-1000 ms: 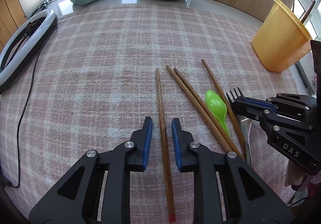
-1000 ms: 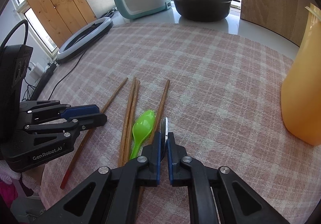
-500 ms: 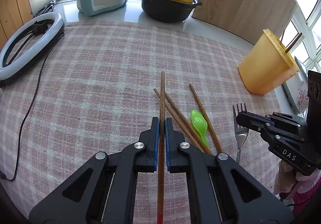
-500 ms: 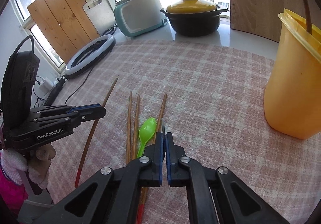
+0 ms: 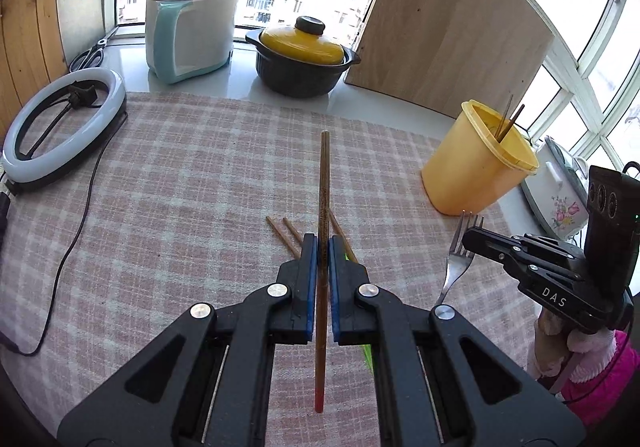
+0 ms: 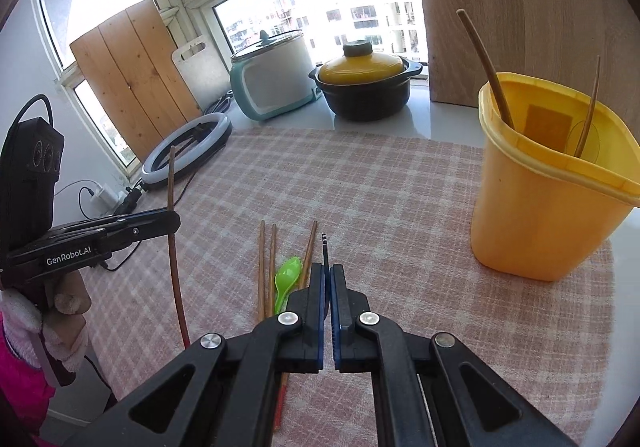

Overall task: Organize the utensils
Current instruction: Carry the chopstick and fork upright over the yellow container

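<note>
My left gripper (image 5: 323, 243) is shut on a wooden chopstick (image 5: 324, 175) with a red tip, held clear of the checked cloth. My right gripper (image 6: 329, 271) is shut on a metal fork (image 6: 325, 247), seen edge-on here; in the left wrist view the fork (image 5: 460, 251) points its tines up. On the cloth below lie three more chopsticks (image 6: 262, 267) and a green plastic spoon (image 6: 287, 275). A yellow tub (image 6: 540, 207) stands to the right with two chopsticks leaning inside. In the right wrist view the left gripper (image 6: 174, 221) hangs at the left.
A ring light (image 5: 60, 131) and its cable (image 5: 76, 231) lie on the cloth's left side. Behind the cloth stand a rice cooker (image 5: 188, 35), a black pot with a yellow lid (image 5: 304, 59) and a leaning wooden board (image 5: 444, 31). A person's pink sleeve (image 5: 596, 379) shows at the right.
The left gripper shut on the chopstick and lifted it off the cloth. The right gripper rose with the fork. Both views now sit higher above the table.
</note>
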Demonstrator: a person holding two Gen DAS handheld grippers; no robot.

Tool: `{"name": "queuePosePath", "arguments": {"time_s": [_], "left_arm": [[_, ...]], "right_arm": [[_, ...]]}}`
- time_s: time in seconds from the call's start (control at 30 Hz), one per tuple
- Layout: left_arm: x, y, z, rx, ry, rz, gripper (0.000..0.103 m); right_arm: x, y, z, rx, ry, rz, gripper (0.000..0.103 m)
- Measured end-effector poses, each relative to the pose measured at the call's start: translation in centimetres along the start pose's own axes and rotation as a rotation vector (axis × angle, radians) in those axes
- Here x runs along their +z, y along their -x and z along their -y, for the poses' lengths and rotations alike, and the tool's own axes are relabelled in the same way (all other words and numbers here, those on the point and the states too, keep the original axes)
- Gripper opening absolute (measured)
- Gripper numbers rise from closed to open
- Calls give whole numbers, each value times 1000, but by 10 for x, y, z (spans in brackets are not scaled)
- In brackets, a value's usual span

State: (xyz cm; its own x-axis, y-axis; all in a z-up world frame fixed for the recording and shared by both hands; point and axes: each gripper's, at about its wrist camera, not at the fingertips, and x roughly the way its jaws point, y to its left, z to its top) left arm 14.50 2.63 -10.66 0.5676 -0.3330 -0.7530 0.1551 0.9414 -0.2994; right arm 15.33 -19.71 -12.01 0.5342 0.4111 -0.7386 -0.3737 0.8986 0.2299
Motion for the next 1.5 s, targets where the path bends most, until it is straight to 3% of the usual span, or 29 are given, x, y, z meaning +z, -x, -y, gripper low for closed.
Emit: {"name": "queuePosePath", "arguments": {"time_s": [0.63,1.5], "left_arm": [[20,38,55,-80,-88,107,3],[62,40,149,-252,-190,189,3]], "right_arm": [[6,68,18,-107,17,162,0],[32,170,93,-246,-35,348,0]]}}
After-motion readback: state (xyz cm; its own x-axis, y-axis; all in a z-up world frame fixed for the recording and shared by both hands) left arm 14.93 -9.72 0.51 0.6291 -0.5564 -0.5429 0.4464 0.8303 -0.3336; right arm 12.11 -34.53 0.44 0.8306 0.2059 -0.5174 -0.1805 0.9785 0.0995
